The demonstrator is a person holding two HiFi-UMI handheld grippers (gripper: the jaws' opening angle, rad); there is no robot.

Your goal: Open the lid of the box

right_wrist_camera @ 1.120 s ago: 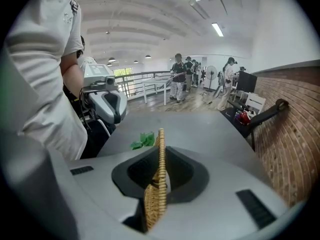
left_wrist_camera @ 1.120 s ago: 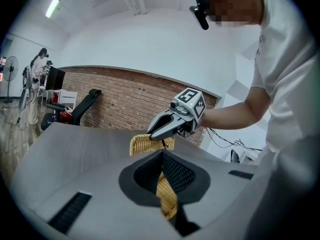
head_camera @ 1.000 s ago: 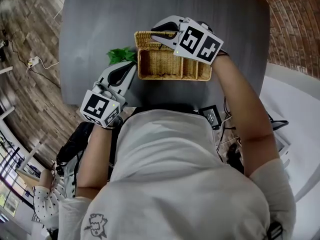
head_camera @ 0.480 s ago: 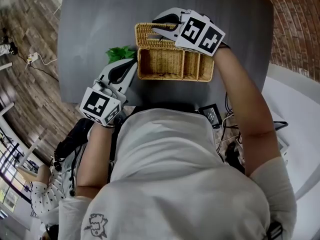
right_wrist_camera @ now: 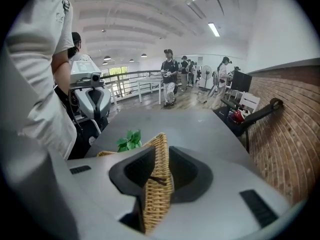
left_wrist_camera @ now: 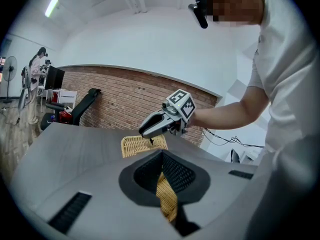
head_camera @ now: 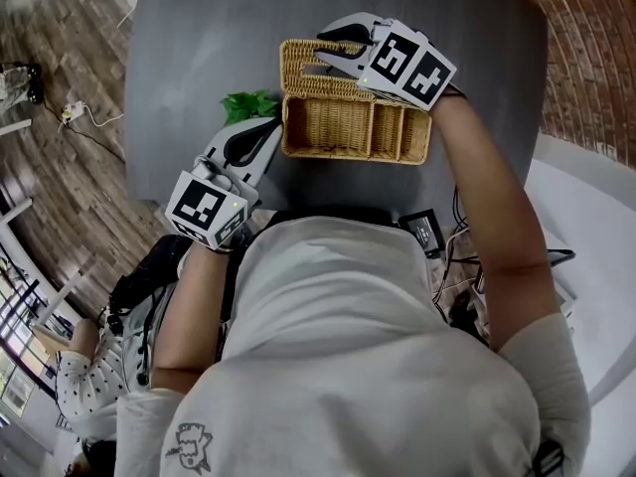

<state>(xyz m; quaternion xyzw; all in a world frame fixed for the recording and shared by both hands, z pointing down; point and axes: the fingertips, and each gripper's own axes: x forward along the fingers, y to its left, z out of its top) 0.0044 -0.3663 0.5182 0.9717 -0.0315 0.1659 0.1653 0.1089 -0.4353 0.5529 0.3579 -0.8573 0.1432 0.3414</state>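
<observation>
Right gripper (right_wrist_camera: pixel 159 170) jaws opening around the raised lid (head_camera: pixel 296 68), seemingly no longer pinching it; unsupported, the lid may fall shut. Left gripper (left_wrist_camera: pixel 163 180) jaws pinch the box (head_camera: pixel 343 127) wall.

a leafy plant (head_camera: pixel 250 104) blocks the box's (head_camera: pixel 348 127) left side

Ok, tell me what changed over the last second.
The right gripper swung the wicker lid farther back off the box, and its fingers are opening with the lid's edge between them. The left gripper stays shut on the box's left wall; the plant has not moved.
</observation>
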